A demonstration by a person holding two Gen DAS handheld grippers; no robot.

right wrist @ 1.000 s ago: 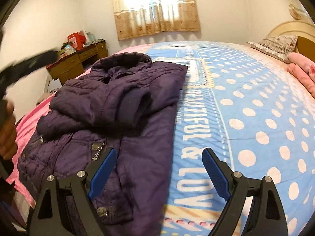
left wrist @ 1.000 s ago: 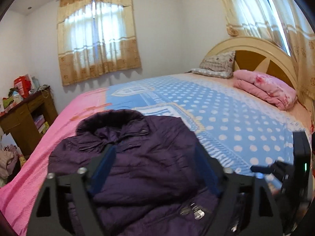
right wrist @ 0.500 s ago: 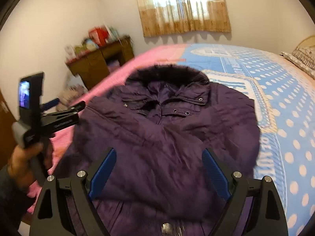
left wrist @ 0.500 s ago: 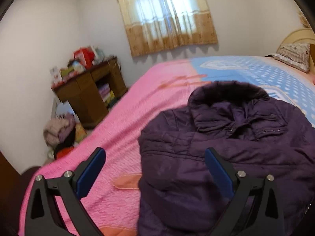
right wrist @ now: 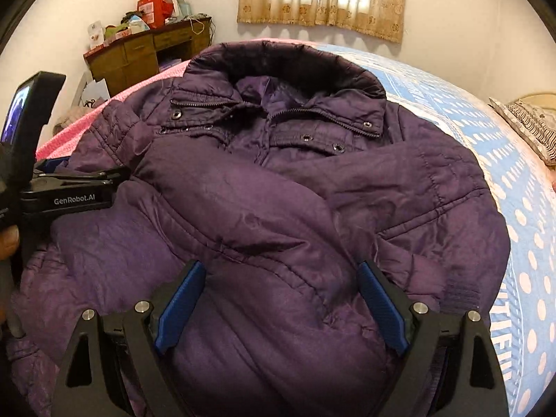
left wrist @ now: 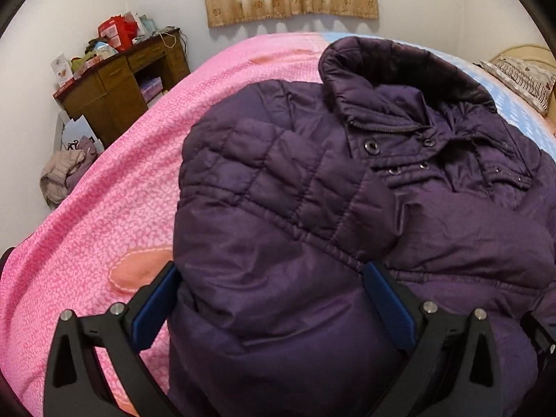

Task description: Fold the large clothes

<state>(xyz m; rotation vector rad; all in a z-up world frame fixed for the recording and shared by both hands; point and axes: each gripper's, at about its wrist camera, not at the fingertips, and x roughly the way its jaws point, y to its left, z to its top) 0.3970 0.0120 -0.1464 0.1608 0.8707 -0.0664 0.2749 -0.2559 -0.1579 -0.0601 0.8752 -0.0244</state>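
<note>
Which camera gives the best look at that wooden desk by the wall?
The left wrist view: the wooden desk shows whole, with its cluttered top and open shelf. In the right wrist view the purple jacket hides its lower part.

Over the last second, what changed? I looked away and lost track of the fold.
Both grippers, left gripper and right gripper, swung in close over the purple jacket, jaws open, gripping nothing. Both sleeves remain crossed over its front; it still lies on the bed.
</note>
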